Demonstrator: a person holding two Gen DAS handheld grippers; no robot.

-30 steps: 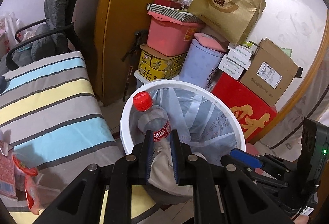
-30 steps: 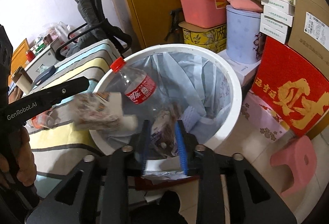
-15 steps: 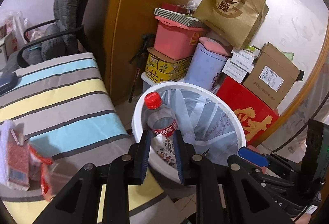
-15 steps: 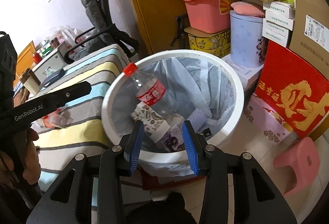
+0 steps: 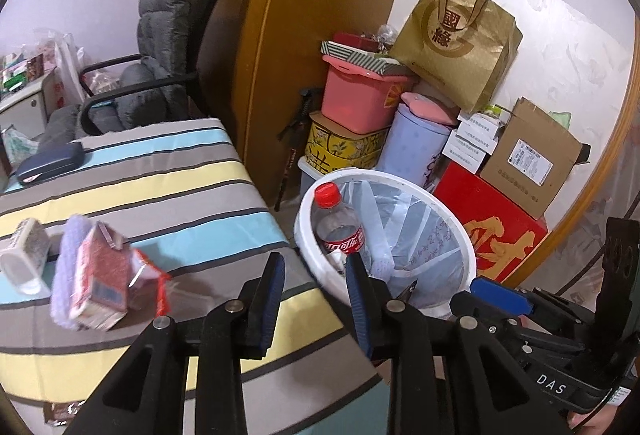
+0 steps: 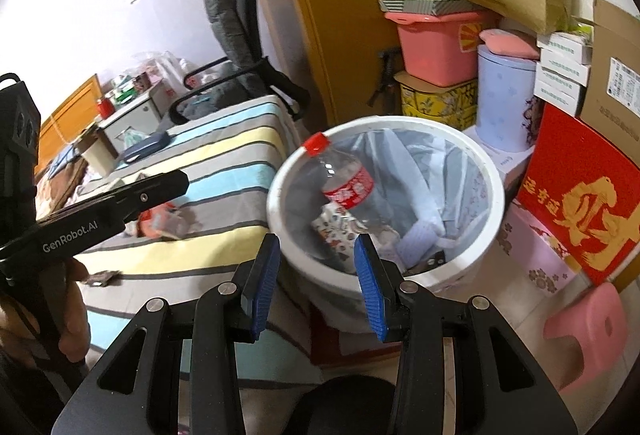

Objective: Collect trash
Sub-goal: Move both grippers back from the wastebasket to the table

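With both grippers' fingers apart and empty, the left gripper (image 5: 314,275) and right gripper (image 6: 318,259) hover near the white round plastic trash bin (image 6: 280,191) holding a clear red-capped cola bottle (image 6: 348,189), so the next move is probably reaching for the red paper carton (image 5: 102,279) on the striped bed (image 5: 160,179).

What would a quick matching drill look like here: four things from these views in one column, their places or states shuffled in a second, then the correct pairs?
Column one:
1. clear plastic bottle with red cap
2. red and white paper carton
3. dark blue flat case
4. left gripper

Column two:
A. lying on the striped cloth near its far end
B. open and holding nothing
C. leaning inside the round white bin
D. on the striped cloth among other scraps, close to the left gripper

Pairs: 1-C, 2-D, 3-A, 4-B
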